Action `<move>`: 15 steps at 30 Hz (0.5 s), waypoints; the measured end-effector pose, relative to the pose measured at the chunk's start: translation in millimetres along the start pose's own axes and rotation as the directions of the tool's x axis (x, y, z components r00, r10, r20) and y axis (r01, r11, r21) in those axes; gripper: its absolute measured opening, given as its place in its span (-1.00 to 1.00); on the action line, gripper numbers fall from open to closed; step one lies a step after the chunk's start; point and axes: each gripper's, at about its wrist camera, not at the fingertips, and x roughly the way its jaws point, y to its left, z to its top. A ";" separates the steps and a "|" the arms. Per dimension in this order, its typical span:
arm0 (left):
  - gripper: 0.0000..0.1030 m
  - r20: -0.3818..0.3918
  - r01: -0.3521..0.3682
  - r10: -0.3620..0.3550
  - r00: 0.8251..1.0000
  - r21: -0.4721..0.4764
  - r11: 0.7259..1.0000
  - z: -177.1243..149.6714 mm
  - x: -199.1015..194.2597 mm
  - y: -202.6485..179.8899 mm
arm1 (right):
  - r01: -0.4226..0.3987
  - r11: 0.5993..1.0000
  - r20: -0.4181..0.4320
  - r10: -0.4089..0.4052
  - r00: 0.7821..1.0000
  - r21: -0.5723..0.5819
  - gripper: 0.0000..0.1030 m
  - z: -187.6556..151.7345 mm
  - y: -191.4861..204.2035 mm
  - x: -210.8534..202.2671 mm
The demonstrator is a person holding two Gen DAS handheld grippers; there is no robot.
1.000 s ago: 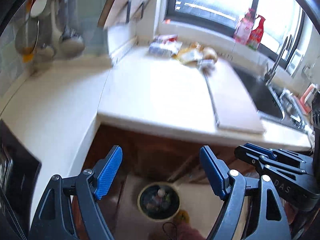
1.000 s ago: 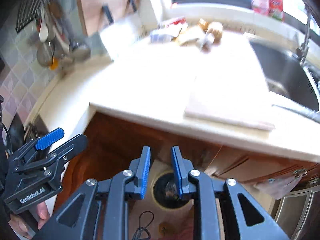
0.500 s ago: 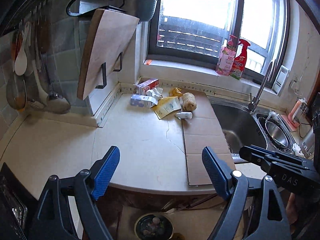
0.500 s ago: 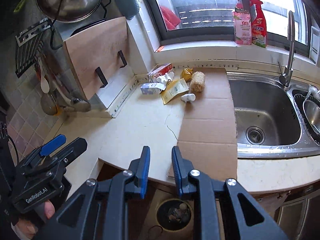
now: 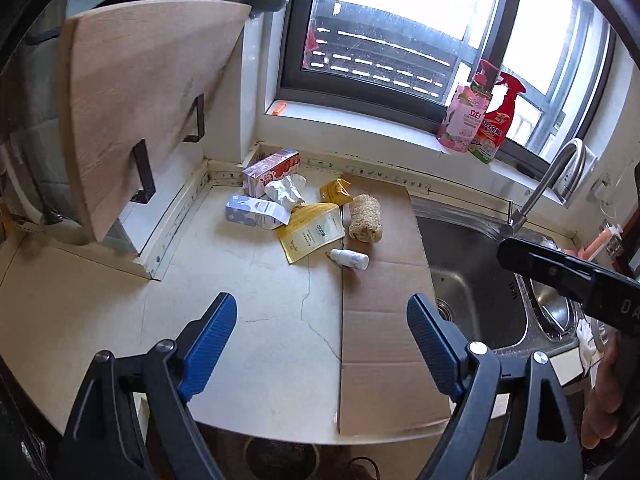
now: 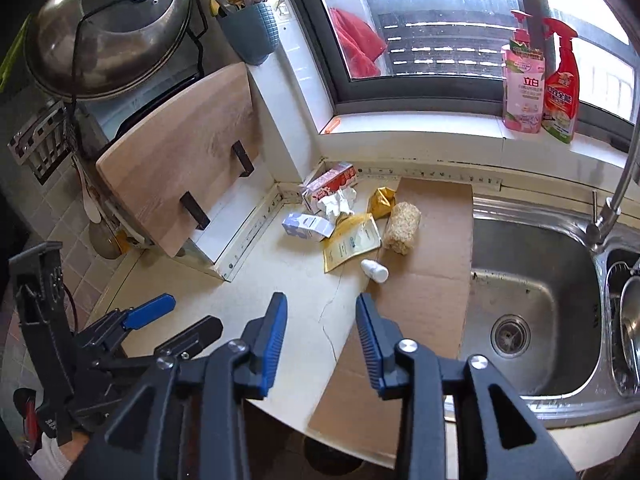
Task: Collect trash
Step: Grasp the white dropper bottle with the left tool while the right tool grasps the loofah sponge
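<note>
Left claw is held wide and empty; right claw is opening, empty, above the littered worktop.

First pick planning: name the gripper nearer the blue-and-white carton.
Left, likely. The left gripper hangs short of the carton, nearly facing it; the right gripper, empty fingers opening, sits farther toward the sink.

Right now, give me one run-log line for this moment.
left gripper: open, empty | right gripper: opening, empty | trash pile: on counter, untouched | small white bottle: nearest
</note>
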 end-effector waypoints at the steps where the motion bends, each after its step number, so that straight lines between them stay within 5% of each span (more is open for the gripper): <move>1: 0.66 -0.012 0.000 0.000 1.000 -0.010 1.000 9.8 11.8 -4.1 | -0.008 1.000 -0.004 0.008 1.000 -0.002 -0.25 11.0 -7.0 4.3; 7: 0.66 -0.126 -0.010 -0.001 0.992 -0.082 0.997 53.2 98.5 -27.0 | -0.028 0.999 -0.043 0.030 0.999 0.039 -0.23 61.0 -61.1 55.6; 15: 0.63 -0.296 -0.110 0.060 0.953 -0.154 0.982 64.0 223.8 -37.1 | -0.076 0.978 -0.133 0.103 0.986 0.193 -0.23 77.9 -135.4 171.3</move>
